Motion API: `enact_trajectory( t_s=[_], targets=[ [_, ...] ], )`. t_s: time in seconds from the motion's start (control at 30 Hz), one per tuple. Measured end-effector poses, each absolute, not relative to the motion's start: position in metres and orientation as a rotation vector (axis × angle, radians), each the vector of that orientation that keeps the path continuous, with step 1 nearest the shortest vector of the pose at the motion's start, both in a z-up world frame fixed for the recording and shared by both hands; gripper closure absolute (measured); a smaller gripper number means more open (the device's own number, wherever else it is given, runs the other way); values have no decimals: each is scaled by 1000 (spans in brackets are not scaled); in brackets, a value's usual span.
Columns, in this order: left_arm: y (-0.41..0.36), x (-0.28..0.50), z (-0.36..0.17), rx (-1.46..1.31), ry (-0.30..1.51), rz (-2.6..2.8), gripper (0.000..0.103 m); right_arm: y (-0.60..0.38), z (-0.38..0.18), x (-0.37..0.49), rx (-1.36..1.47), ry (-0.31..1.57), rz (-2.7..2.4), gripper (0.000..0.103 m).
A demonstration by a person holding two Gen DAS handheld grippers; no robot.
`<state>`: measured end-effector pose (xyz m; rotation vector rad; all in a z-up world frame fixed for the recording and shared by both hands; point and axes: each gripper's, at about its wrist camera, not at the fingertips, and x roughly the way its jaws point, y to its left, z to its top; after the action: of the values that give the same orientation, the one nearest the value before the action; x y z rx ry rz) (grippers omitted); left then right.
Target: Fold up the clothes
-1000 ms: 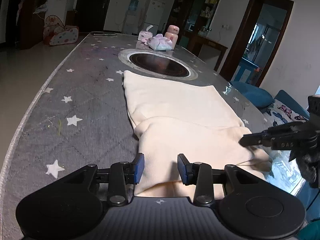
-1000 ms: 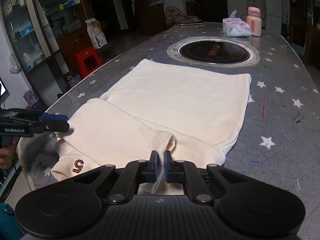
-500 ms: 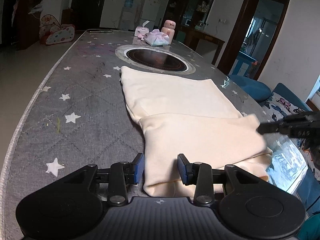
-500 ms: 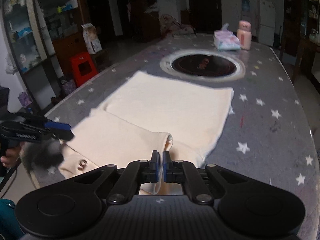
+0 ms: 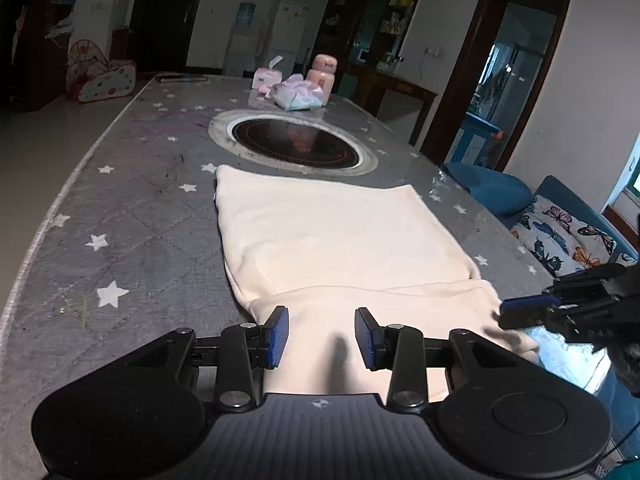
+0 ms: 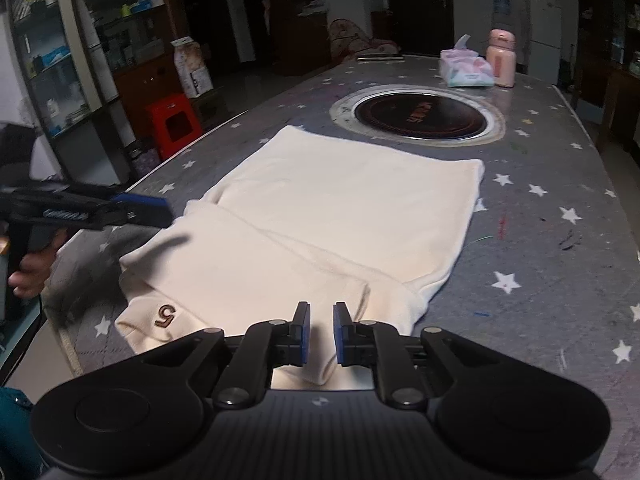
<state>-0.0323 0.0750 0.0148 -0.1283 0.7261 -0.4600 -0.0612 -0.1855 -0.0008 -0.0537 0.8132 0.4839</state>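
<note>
A cream garment (image 5: 328, 236) lies flat on the grey star-patterned table (image 5: 120, 216), its near part folded over the rest. It also shows in the right wrist view (image 6: 352, 208), with a brown "5" mark (image 6: 166, 314) on the near left corner. My left gripper (image 5: 321, 336) is open and empty, just above the near folded edge. My right gripper (image 6: 321, 332) is open with a narrow gap, empty, over the near fold. It shows from the side in the left wrist view (image 5: 524, 308) at the garment's right corner.
A round black cooktop (image 5: 294, 145) is set in the table beyond the garment. Tissue packs (image 5: 296, 94) and a pink bottle (image 5: 322, 78) stand at the far end. A blue sofa with a butterfly cushion (image 5: 568, 236) is to the right; a red stool (image 6: 172, 120) to the left.
My right gripper was shut on the garment's fold and has opened, letting it go. The folded part now lies flat. Both grippers have drawn back a little.
</note>
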Motion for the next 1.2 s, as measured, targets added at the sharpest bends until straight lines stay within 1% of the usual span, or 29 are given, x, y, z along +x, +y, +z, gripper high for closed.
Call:
enact_trajectory(
  t_s=[0.07,0.23,0.37,0.47,0.67,0.73,0.77,0.8,1.03,1.1,1.2],
  targets=[
    [74,-27,12,-133,735,-459,64,-184,-2,-61,-57,815,493,84],
    [76,-17,5,-140,751,-440,64,-181,-6,-60,-58,820,501,84],
    [77,-13,2,-141,760,-432,64,-181,-10,-58,-56,832,500,82],
    [78,-11,0,-145,765,-429,64,-181,-13,-57,-56,841,501,78],
    [82,-9,-5,-149,779,-408,63,-181,-14,-59,-52,845,501,76],
    [83,-7,-6,-155,784,-399,63,-181,-14,-59,-51,844,501,75],
    [84,-8,-6,-156,785,-398,63,-181,-14,-59,-51,844,501,72],
    [84,-8,-6,-154,784,-398,63,-181,-14,-59,-52,843,500,69],
    [80,-13,8,-148,739,-406,63,-181,-12,-59,-52,834,491,67],
    [77,-14,12,-149,727,-417,63,-181,-11,-59,-54,829,492,62],
    [72,-14,15,-144,721,-435,63,-180,-10,-58,-55,822,492,61]
  ],
)
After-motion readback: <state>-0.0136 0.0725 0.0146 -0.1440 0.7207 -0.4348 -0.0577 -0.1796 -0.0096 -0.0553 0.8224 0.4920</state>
